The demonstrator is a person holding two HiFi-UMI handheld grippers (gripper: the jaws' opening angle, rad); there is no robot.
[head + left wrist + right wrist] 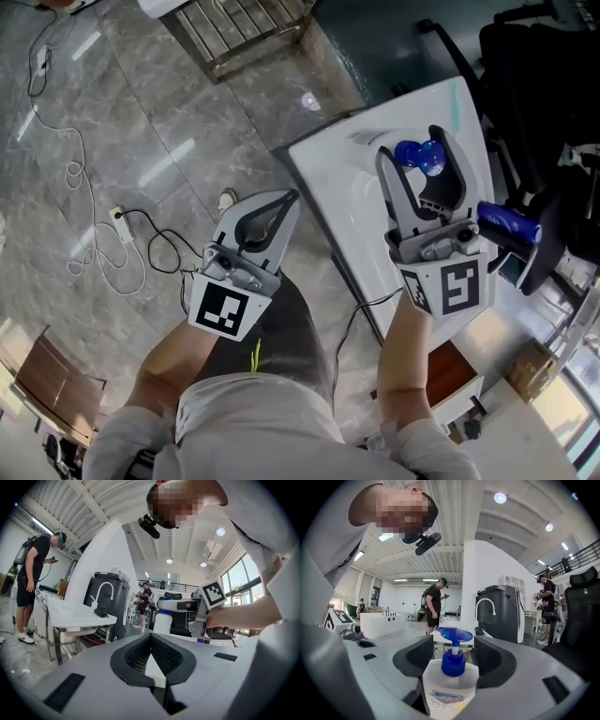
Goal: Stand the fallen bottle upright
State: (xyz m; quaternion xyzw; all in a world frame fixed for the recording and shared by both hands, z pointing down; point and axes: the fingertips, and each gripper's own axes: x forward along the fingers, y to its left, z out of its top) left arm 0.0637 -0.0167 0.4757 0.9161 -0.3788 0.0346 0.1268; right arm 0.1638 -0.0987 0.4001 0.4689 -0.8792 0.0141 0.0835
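Right hand-held gripper [413, 147] sits spread around the upright bottle [449, 688] on the table [342, 183], black chair [581, 606] to its right, left hand-held gripper [151, 638] pressed together.

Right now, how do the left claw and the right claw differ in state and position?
The left claw has its jaws together with nothing between them. The right claw stands open around an upright pump bottle. The left claw hangs over the floor, off the table's edge, while the right claw is over the white table. Both carry a square-marker cube.
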